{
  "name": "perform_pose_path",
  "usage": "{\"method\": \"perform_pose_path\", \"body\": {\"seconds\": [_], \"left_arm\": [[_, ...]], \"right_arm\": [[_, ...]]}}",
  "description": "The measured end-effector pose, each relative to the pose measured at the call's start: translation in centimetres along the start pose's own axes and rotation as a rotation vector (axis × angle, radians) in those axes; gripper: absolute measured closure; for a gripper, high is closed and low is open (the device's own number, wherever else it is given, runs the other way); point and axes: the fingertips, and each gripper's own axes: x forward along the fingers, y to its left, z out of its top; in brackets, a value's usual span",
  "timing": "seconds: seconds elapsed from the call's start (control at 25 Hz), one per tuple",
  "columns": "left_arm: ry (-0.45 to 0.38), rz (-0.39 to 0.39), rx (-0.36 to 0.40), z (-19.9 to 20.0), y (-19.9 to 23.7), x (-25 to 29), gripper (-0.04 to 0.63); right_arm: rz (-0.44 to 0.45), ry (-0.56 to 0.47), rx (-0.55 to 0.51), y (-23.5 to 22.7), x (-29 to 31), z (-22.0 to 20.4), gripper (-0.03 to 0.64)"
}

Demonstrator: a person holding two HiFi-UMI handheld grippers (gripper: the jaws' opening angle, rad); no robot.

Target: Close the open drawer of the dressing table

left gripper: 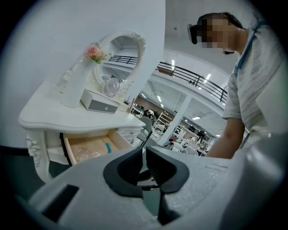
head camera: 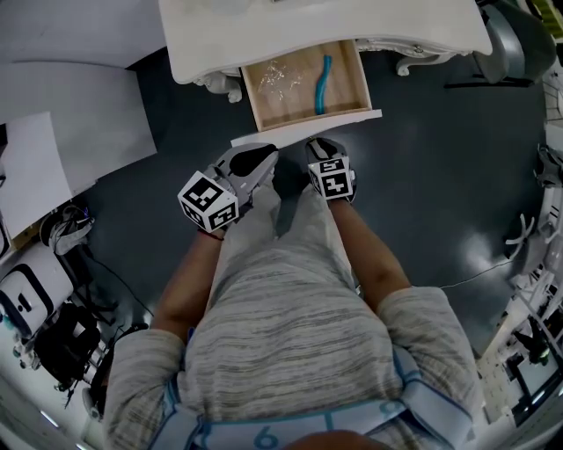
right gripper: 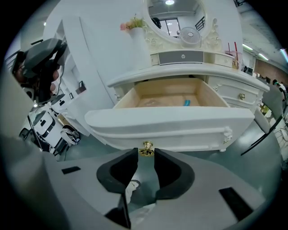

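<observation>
the drawer is bare pale wood inside, matt, with a smooth white painted front. its knob is shiny brass-coloured metal. inside, a crinkled clear plastic film glints at 9 o'clock of a smooth blue strip. the surface is white, smooth and satin, with carved trim. the mirror is glossy glass. the floor is dark and polished, throwing back lamp glare. the right tongs and left tongs have matt black rubbery pads, ribbed on the left pair, set in matt grey plastic bodies. the shirt is flecked grey knit cloth.
</observation>
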Motion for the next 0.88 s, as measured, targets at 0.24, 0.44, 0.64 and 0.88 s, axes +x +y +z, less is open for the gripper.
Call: {"method": "perform_pose_path", "body": {"seconds": [0.24,0.44,0.64,0.88], "left_arm": [[0.003,-0.003,-0.006,-0.3,0.3,0.2,0.558],[0.002,-0.009,-0.004,-0.2,0.3,0.4,0.56],[-0.002,-0.01,-0.004,-0.1,0.4,0.6,0.56],[-0.008,0.006,-0.016,-0.1,1.1,0.4,0.56]], "right_arm": [[-0.023,0.007,0.003,-0.2,0.6,0.1,0.526],[-0.028,0.012,0.003,-0.3,0.7,0.2,0.526],[-0.024,0.016,0.005,-0.4,0.8,0.4,0.526],[-0.022,0.013,0.006,-0.6,1.3,1.2,0.526]]}}
